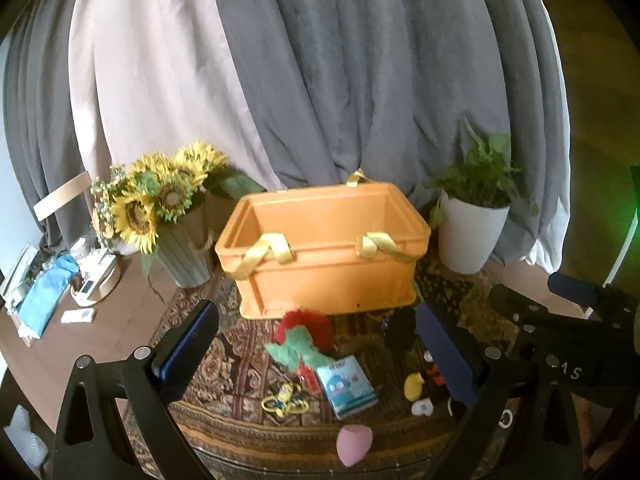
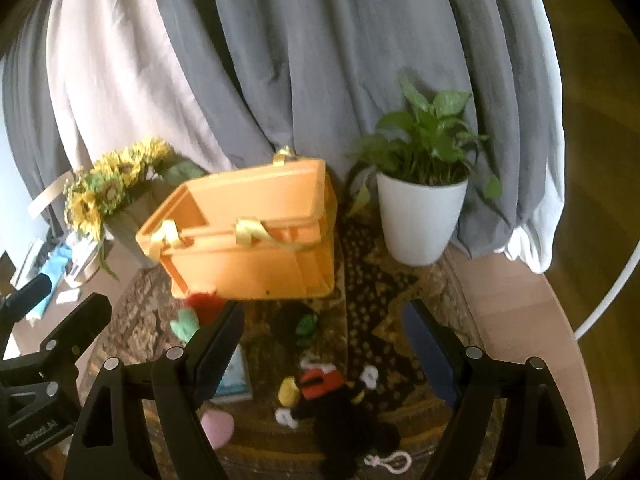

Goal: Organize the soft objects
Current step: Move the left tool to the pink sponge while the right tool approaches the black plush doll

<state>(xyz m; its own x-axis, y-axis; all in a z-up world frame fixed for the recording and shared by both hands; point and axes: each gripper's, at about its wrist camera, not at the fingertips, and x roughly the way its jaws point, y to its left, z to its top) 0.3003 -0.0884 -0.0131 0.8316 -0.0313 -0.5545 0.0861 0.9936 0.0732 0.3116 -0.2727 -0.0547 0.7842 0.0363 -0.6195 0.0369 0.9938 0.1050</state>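
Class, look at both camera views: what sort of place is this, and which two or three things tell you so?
Probably a room in a home. Long grey and pale curtains hang behind a table with a patterned cloth, a vase of sunflowers and a potted green plant in a white pot.

Brown table (image 1: 120, 320) covered in the middle by patterned cloth (image 1: 224, 360). On cloth: orange basket (image 1: 332, 276), red-green plush (image 1: 300, 340), blue-white packet (image 1: 348, 386), yellow keychain (image 1: 284, 400), pink sponge (image 1: 354, 444), black plush (image 2: 344, 416). Near the back: sunflower vase (image 1: 184, 256), white plant pot (image 1: 468, 236).
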